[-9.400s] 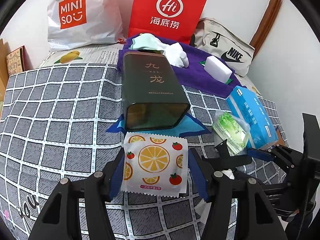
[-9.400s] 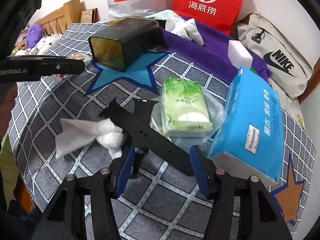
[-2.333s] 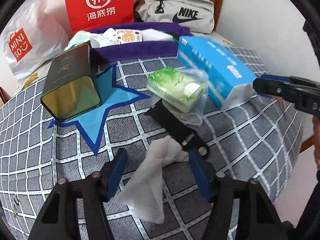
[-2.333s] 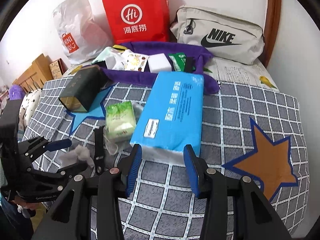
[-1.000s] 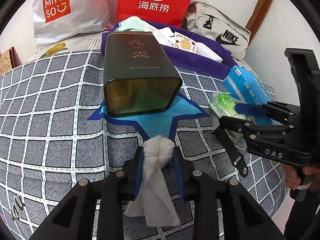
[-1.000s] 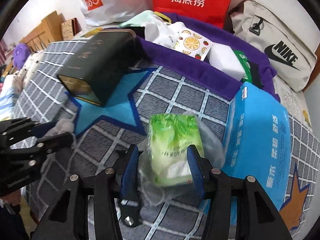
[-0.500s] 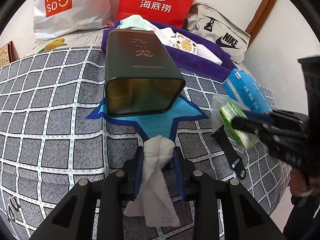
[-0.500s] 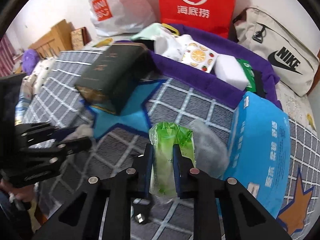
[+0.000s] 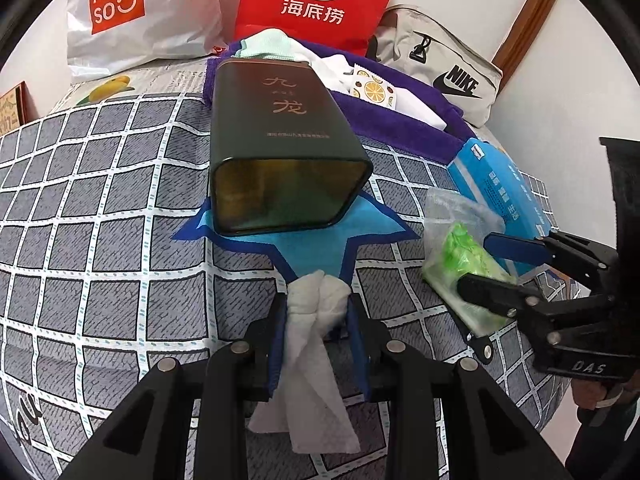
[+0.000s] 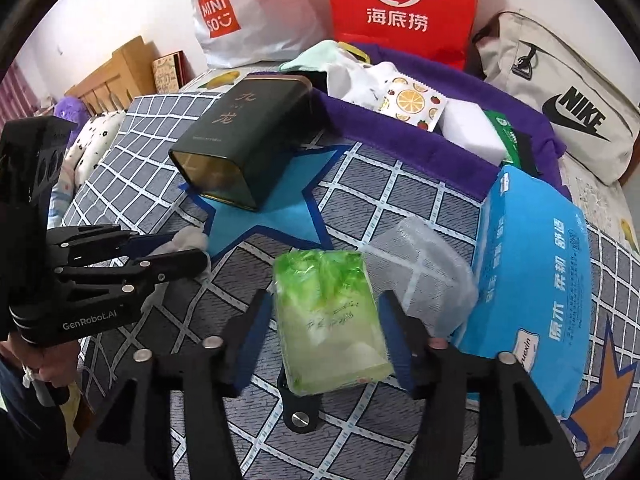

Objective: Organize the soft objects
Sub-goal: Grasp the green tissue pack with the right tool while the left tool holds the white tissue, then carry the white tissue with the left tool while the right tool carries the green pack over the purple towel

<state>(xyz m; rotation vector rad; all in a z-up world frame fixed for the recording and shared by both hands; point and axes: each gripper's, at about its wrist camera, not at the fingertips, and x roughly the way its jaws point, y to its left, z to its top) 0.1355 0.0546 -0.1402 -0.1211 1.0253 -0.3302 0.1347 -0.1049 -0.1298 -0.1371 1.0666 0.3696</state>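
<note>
Left wrist view, left tool (image 9: 318, 312) pinched tissue (image 9: 316, 344), right tool (image 10: 322, 320) just opening, jaws apart around green pack (image 10: 330, 320) on bed (image 9: 100, 208).

Bed (image 9: 100, 240) under a grey checked cover with blue and orange stars. Lying on it: dark green tin (image 9: 280, 152) on its side, green tissue pack (image 10: 332, 320), blue tissue pack (image 10: 532, 272), purple towel (image 10: 420, 136), black strap (image 10: 300, 412).
</note>
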